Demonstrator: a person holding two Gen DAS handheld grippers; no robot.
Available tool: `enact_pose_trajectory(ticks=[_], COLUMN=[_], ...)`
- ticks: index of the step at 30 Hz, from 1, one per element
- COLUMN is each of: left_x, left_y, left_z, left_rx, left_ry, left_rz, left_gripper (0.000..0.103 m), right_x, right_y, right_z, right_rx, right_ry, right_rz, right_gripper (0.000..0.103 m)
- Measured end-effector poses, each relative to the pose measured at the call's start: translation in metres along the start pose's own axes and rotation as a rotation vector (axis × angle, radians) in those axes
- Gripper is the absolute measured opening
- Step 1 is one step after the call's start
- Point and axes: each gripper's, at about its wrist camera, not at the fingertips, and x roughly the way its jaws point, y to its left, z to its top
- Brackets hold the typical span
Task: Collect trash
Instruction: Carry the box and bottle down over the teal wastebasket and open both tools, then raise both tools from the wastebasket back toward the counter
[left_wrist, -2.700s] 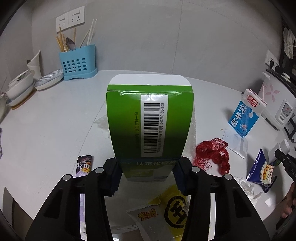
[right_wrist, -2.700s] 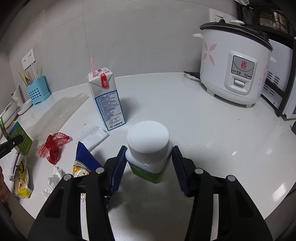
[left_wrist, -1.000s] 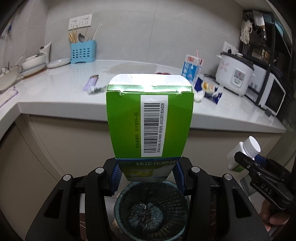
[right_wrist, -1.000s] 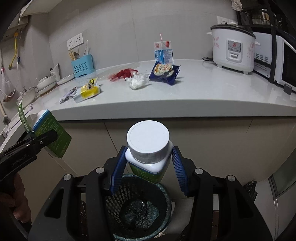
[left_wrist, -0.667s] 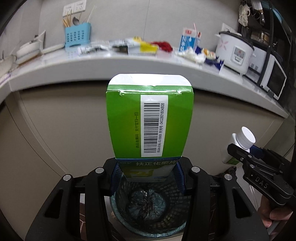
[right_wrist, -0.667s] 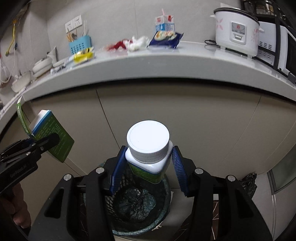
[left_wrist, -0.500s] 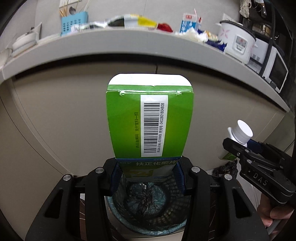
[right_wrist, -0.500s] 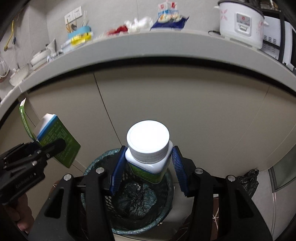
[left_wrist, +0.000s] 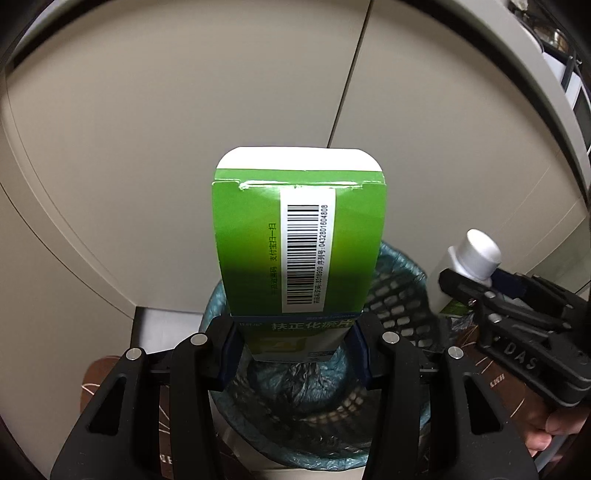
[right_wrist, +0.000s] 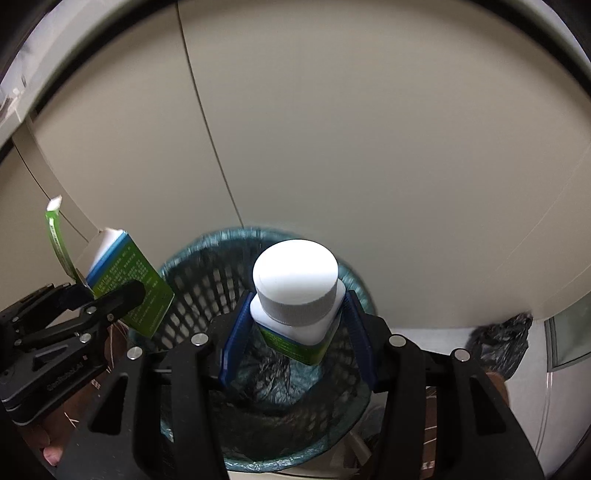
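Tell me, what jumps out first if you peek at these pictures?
The bright green box with its barcode fills the middle of the left view, clamped in the left hand-held gripper. Next comes the white-capped bottle, held by the right hand-held gripper. Both hang over the mesh trash bin, by the beige cabinet doors.

The waste basket (right_wrist: 192, 284) stands on the floor just in front of the cabinet doors (right_wrist: 369, 147). Above its opening hang the box (left_wrist: 295, 240), toward its left side, and the bottle (right_wrist: 295, 291), over its middle. A bag (right_wrist: 498, 343) lies right of the basket.
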Motion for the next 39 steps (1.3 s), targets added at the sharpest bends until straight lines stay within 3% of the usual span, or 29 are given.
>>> enact_pose_trajectory(ticks=[10,12,14,20,30,37,39], left_x=[0.011,0.016,0.014,0.021,0.049,0.065,0.066], left_y=[0.009,0.010,0.006,0.005,-0.022,-0.035,-0.038], left_z=[-0.006,-0.004,-0.006,-0.006,-0.005,-0.006,-0.006], left_rx=[-0.008,-0.015,-0.016,-0.006,0.046,0.082,0.081], left_ry=[0.044,0.048,0.047,0.052,0.105,0.132,0.136], left_rz=[0.021,0.021,0.020,0.008,-0.006,0.007,0.006], left_gripper=[0.047,0.047,0.047,0.047,0.047,0.049,0.055], right_x=[0.033,0.035,0.032,0.019,-0.001,0.001,0.001], right_y=[0.009,0.010,0.006,-0.006,-0.057,-0.070,-0.074], right_z=[-0.012,-0.016,-0.023,-0.030,-0.034,-0.039,-0.040], right_rx=[-0.013,-0.019,-0.015,0.006,0.144,0.158,0.171], right_ry=[0.094,0.096,0.085,0.058,0.038,0.048,0.051], right_rz=[0.016,0.019,0.020,-0.010,-0.002,-0.018,-0.018], right_gripper=[0.048,0.055,0.074,0.083,0.085,0.085,0.085])
